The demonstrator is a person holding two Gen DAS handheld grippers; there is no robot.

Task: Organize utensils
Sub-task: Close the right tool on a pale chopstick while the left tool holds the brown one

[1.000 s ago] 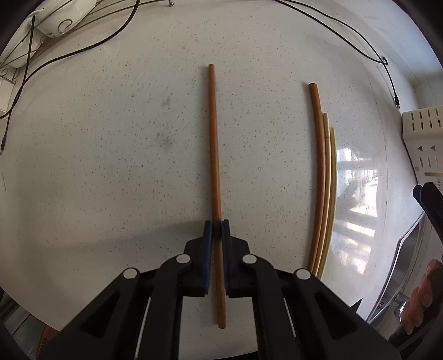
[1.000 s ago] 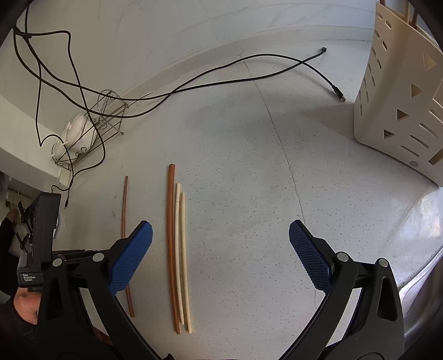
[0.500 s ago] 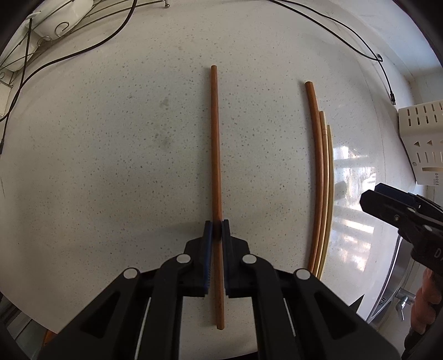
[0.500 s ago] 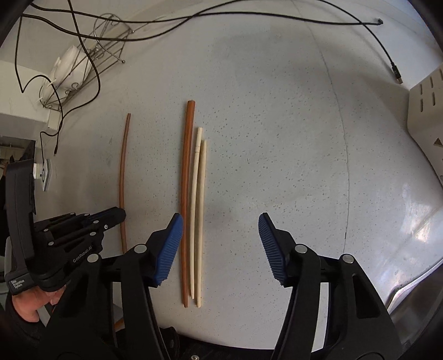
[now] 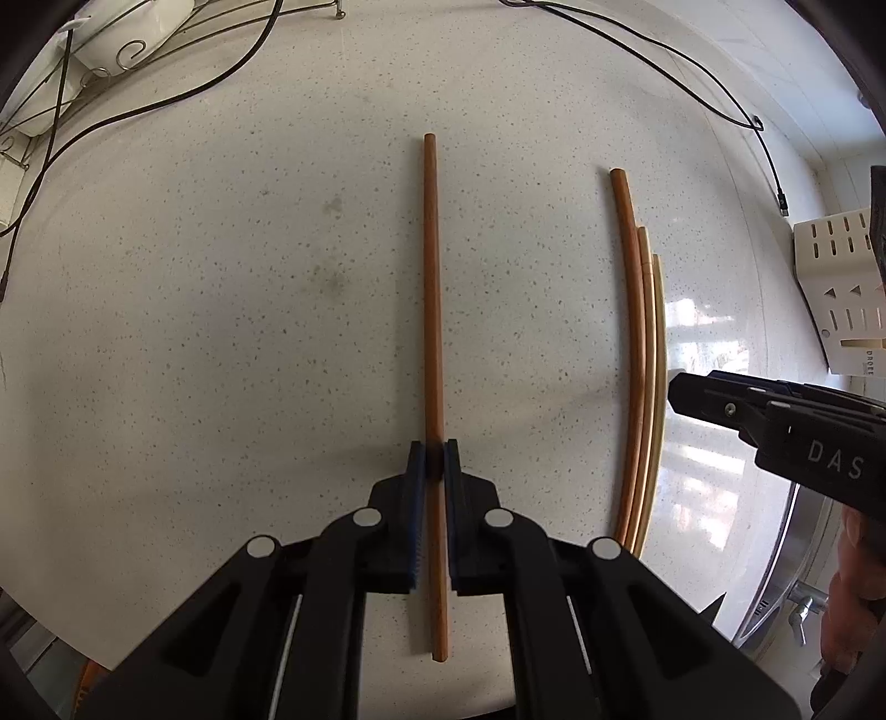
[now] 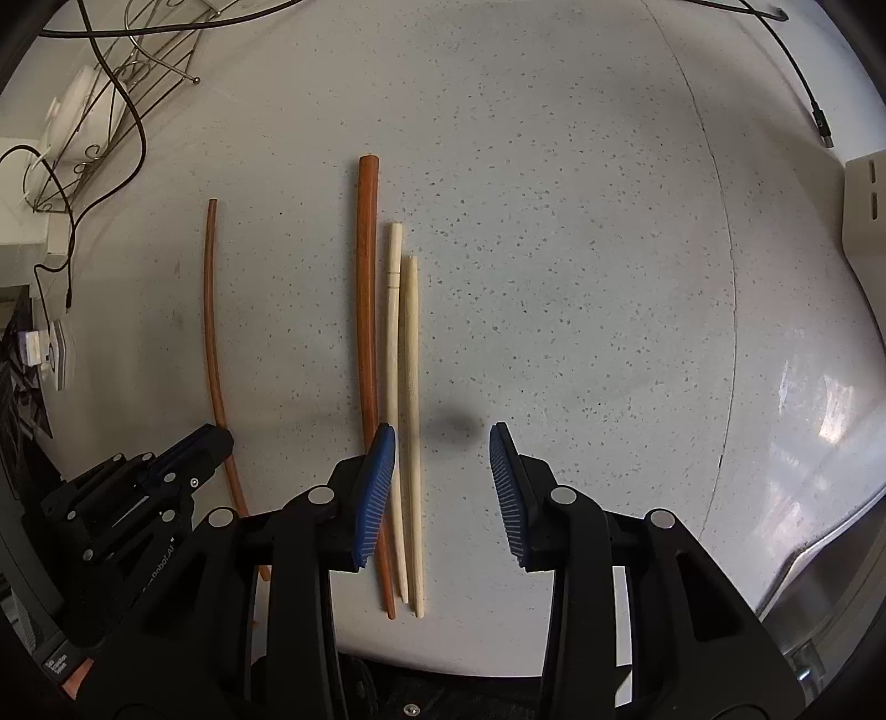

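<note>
My left gripper (image 5: 434,459) points straight down at the speckled counter and is shut on a thin brown chopstick (image 5: 432,310) that lies lengthwise beneath it. To its right, a thicker brown chopstick (image 5: 631,332) and two pale chopsticks (image 5: 647,354) lie side by side. In the right wrist view my right gripper (image 6: 443,443) hovers over that group with its jaws closing. The two pale chopsticks (image 6: 411,360) pass between the blue pads near the left one, untouched. The thick brown chopstick (image 6: 366,304) runs under the left pad. The left gripper (image 6: 177,465) shows at lower left.
A cream perforated utensil holder (image 5: 836,288) stands at the right. A wire rack with a white dish (image 6: 94,111) sits at the far left, and black cables (image 5: 664,50) trail across the back. A metal sink rim (image 6: 819,554) borders the near right.
My right gripper swung down and left over the three chopsticks, and its jaws narrowed from wide open. The left gripper stayed still, shut on the thin brown chopstick.
</note>
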